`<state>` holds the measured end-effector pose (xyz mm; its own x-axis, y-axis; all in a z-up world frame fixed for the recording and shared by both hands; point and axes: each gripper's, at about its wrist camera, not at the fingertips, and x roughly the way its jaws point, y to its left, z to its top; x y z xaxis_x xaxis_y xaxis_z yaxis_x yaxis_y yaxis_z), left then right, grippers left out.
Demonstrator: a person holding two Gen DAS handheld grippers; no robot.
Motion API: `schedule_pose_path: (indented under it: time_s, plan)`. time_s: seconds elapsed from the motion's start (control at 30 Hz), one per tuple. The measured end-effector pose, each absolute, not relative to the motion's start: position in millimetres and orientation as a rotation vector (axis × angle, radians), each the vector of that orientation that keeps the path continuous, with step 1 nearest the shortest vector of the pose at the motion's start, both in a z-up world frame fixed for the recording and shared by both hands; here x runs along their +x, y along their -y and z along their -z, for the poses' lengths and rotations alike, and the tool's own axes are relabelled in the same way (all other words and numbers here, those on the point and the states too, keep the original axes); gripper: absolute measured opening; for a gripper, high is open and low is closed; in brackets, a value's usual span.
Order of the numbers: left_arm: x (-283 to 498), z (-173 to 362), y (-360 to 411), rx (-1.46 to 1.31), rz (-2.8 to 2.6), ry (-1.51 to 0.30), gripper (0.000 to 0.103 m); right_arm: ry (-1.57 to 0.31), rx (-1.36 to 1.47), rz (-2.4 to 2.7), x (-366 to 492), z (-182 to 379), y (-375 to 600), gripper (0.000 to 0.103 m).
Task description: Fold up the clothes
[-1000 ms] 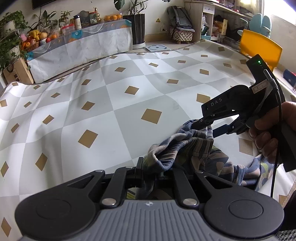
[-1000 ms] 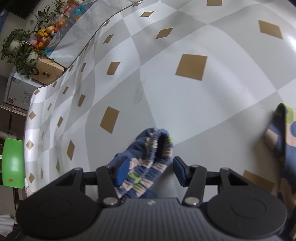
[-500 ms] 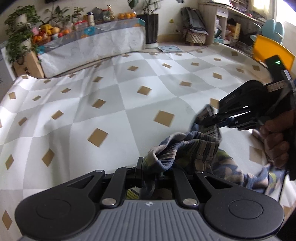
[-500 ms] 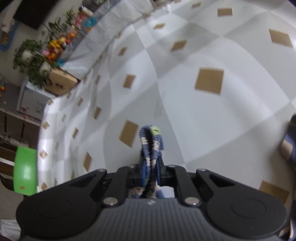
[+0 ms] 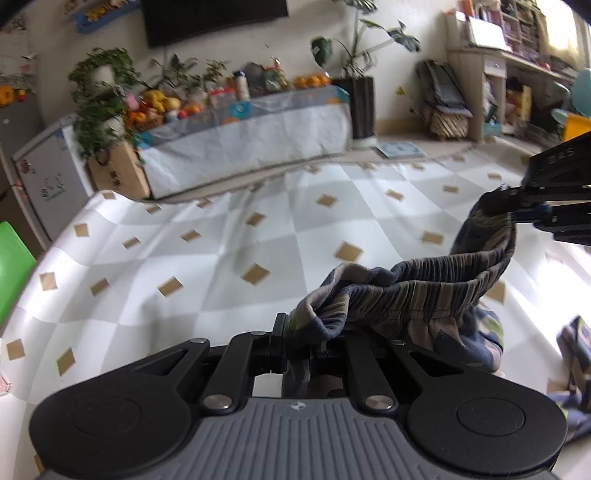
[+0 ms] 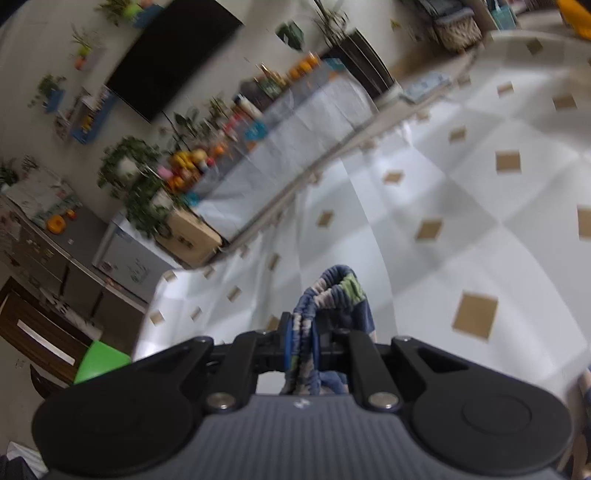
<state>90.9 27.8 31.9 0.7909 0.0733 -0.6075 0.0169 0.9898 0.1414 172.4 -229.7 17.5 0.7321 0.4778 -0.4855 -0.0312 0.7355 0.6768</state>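
Observation:
A patterned pair of shorts (image 5: pixel 417 295), dark blue with grey and green patches and an elastic waistband, hangs in the air between both grippers. My left gripper (image 5: pixel 301 338) is shut on one end of the waistband. At the right edge of the left wrist view, the right gripper (image 5: pixel 517 210) is shut on the other end, a little higher. In the right wrist view the pinched waistband (image 6: pixel 332 291) bulges up from my shut right gripper (image 6: pixel 304 339). The rest of the cloth droops below toward the checkered table cover (image 5: pixel 229 254).
The work surface is a white and grey checkered cloth (image 6: pixel 461 192) with tan diamonds. Beyond its far edge stand a covered bench with fruit and plants (image 5: pixel 236 122), a wall screen (image 5: pixel 214 14), shelves at the right, and a green chair (image 5: pixel 11 266) at the left.
The right gripper went from open around the waistband to shut on it. Both grippers then rose with the shorts, and the waistband is now stretched between them.

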Motion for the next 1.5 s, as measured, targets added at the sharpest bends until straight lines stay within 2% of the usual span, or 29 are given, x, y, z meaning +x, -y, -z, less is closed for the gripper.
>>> schedule_pose_path:
  time_s: [0.17, 0.73, 1.03, 1.27, 1.5]
  plan:
    - [90.3, -44.7, -23.7, 0.138, -0.06, -0.585, 0.009, -0.6, 0.704, -0.343, 172.7, -38.9, 238.7, 0.009]
    - [81.4, -62.0, -26.6, 0.129, -0.136, -0.465, 0.009, -0.552, 0.672, -0.383, 162.8, -53.8, 238.6, 0.009]
    - [56.3, -95.3, -1.3, 0.257, -0.217, -0.201, 0.009, -0.43, 0.653, -0.416, 150.0, -82.6, 237.9, 0.009]
    - [58.2, -104.1, -13.7, 0.185, -0.213, -0.245, 0.009, -0.385, 0.645, -0.419, 134.1, -102.1, 236.4, 0.009]
    - [34.1, -125.7, -11.5, 0.159, -0.217, -0.184, 0.009, -0.316, 0.648, -0.428, 101.1, -124.7, 237.9, 0.009]
